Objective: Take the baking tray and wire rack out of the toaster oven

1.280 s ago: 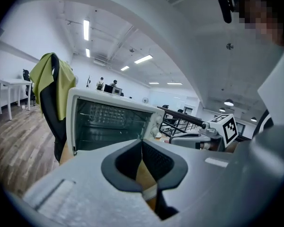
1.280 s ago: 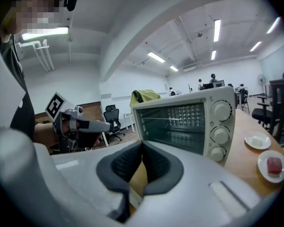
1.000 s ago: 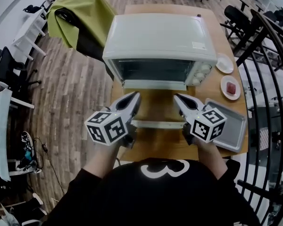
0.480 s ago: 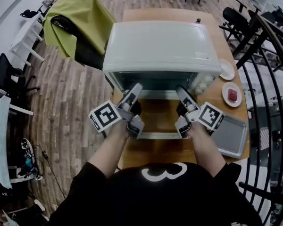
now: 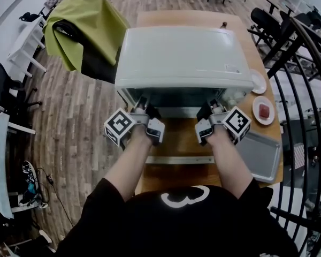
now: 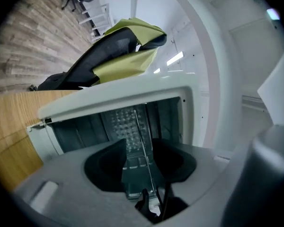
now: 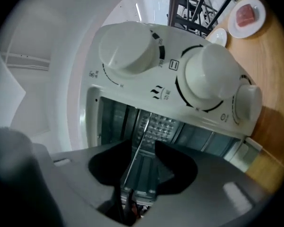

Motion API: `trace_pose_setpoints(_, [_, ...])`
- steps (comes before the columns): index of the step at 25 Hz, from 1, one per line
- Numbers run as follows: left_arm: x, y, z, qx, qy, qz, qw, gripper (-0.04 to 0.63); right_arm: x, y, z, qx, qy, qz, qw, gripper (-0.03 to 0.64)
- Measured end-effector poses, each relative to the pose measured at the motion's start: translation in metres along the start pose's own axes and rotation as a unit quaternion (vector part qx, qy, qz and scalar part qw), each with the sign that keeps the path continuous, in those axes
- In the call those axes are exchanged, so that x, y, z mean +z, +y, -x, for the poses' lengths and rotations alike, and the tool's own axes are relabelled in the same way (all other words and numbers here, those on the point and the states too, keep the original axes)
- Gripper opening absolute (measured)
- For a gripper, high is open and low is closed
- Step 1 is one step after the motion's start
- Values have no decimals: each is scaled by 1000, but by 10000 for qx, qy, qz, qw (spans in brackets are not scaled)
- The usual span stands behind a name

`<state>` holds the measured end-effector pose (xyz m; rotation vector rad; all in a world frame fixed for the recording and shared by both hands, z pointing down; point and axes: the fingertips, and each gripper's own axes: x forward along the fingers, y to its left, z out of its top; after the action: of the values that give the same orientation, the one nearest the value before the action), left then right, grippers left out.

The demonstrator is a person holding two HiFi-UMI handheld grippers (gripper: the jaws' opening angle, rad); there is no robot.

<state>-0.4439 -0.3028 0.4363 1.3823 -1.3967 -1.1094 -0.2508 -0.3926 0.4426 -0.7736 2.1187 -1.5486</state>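
Wooden worktop carries the toaster oven; at its open mouth, the left hand-held gripper and right hand-held gripper are opening, jaws spread around the wire rack edge.

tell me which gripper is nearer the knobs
Right. Right gripper is just left of the knobs; left gripper is at the oven's other end. Both jaws opening, rack wire between.

Left arm and right arm both reach forward, near parallel, forearms bare. Left gripper and right gripper sit side by side, pointing level toward the far side, each lying on its side. Jaws of both are opening, pads apart. In each gripper view the thin rack edge runs through the gap, clear of the pads.
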Motion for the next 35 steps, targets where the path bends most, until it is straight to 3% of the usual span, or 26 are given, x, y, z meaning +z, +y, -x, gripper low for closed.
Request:
trace_pose_setpoints(4, [5,3,-11,-49,-72,122,9999,160,3,-1,-9,19,-64,-63,10000,144])
trace_pose_setpoints(7, [10,3,-19,-13,-59,115,9999,147,8,2,-17,62,-70,57,9999,92])
trace_pose_setpoints(14, [8,0,-26,-77,51,180,9998,41,12,8,-18,125,-153,79,9998,37])
trace_pose_setpoints(35, [-7,-3,2,105,116,172,9997,32,2,9,13,121,-116,-182,9997,32])
